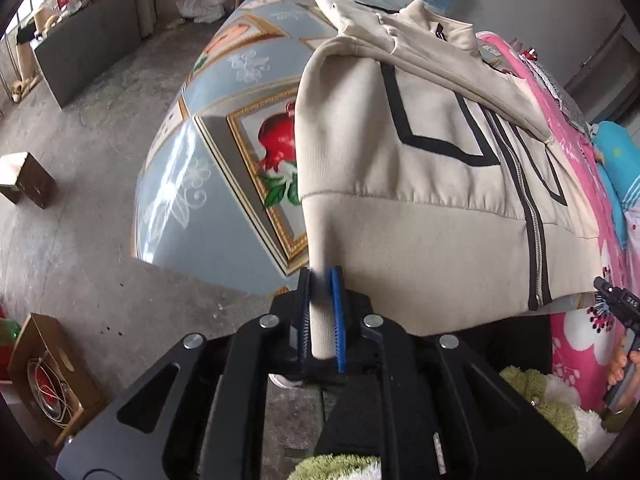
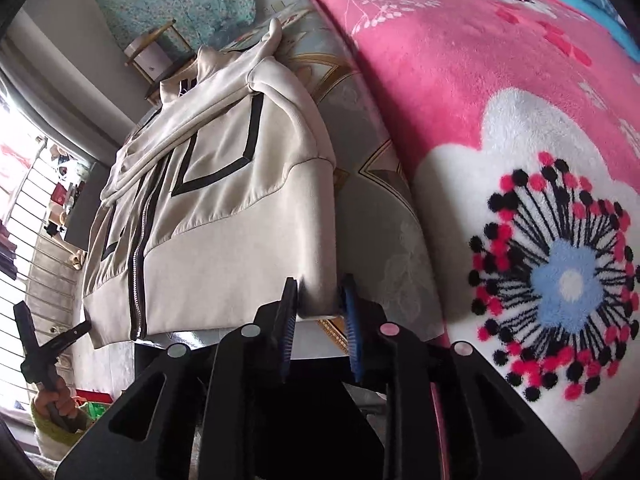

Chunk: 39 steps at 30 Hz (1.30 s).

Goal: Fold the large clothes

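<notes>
Inspector: Left tongs (image 1: pixel 322 312) are clamping a fold of the jacket (image 1: pixel 432 184) at its near left hem corner; the ribbed cream cloth is filling the narrow gap between one black pad and one blue pad. Right tongs (image 2: pixel 320 312) are standing apart, straddling the near right hem corner; the cloth is sitting between the two pads, and no squeeze is showing on it.

Clerk: Where is the garment lying?

Inspector: One jacket is lying flat on the table (image 1: pixel 224 216), which is wearing a glossy blue-grey printed cover with gold-framed panels and a red pomegranate picture (image 1: pixel 278 140). The long axis is running away from both cameras: ribbed hem band nearest, stand collar (image 1: pixel 436 24) farthest.

Clerk: Materials and shapes?

Inspector: Soft cream knit, black tape forming angular chevron outlines on each front panel, and one metal-toothed zip (image 1: pixel 528 216) with black edging running down the centre front. Both sleeves are lying folded across the chest, crossing diagonally.

Clerk: Anything beside it?

Inspector: One fleecy pink blanket (image 2: pixel 460 92) is lying just beside the table on the right, showing a large white flower with a blue centre and black and pink stamens. A fuzzy green sleeve (image 1: pixel 536 392) is showing at the lower right of the left view. On the concrete floor, one cardboard box (image 1: pixel 52 376) is holding coiled wire.
</notes>
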### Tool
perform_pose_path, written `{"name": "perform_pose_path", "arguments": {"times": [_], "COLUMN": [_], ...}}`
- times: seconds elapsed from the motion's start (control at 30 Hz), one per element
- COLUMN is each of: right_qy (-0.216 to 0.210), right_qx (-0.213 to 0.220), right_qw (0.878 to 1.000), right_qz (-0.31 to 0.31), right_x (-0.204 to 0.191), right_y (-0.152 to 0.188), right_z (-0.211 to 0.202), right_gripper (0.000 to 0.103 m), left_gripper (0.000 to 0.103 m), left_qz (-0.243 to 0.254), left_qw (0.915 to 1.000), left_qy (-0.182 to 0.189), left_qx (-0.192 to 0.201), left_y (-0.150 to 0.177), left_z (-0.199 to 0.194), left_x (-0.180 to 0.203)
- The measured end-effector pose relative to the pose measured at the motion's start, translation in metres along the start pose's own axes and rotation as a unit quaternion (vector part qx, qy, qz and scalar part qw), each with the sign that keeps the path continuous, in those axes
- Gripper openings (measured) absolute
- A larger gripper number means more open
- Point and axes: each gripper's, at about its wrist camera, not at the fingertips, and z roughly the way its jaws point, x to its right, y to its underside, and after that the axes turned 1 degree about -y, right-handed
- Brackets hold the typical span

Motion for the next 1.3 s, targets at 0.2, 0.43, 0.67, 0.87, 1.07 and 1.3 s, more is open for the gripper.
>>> {"name": "perform_pose_path", "arguments": {"times": [0.2, 0.43, 0.67, 0.87, 1.07, 1.3], "right_qy": [0.004, 0.011, 0.027, 0.054, 0.048, 0.034], "right_qx": [-0.014, -0.006, 0.001, 0.005, 0.014, 0.028], "right_qw": [1.000, 1.000, 1.000, 0.999, 0.999, 0.999], "right_qz": [-0.011, -0.015, -0.007, -0.008, -0.008, -0.013], "right_x": [-0.008, -0.017, -0.025, -0.026, -0.021, -0.016], "right_y": [-0.002, 0.001, 0.003, 0.004, 0.004, 0.003], "right_z": [0.012, 0.008, 0.006, 0.013, 0.012, 0.012], "right_gripper": [0.044, 0.044, 0.044, 0.037, 0.028, 0.013], "left_gripper": [0.021, 0.022, 0.022, 0.022, 0.022, 0.014], "left_qz": [0.007, -0.004, -0.003, -0.005, -0.017, -0.002], "left_qw": [0.9999, 0.9992, 0.9965, 0.9952, 0.9964, 0.9993], "left_qy": [0.015, 0.037, 0.077, 0.092, 0.079, 0.030], "left_qx": [-0.001, 0.013, 0.034, 0.032, 0.025, 0.022], "left_y": [0.014, 0.017, 0.019, 0.018, 0.017, 0.016], "left_z": [0.006, 0.004, 0.001, 0.004, 0.005, 0.000], "left_x": [0.005, -0.004, -0.002, 0.000, 0.000, 0.012]}}
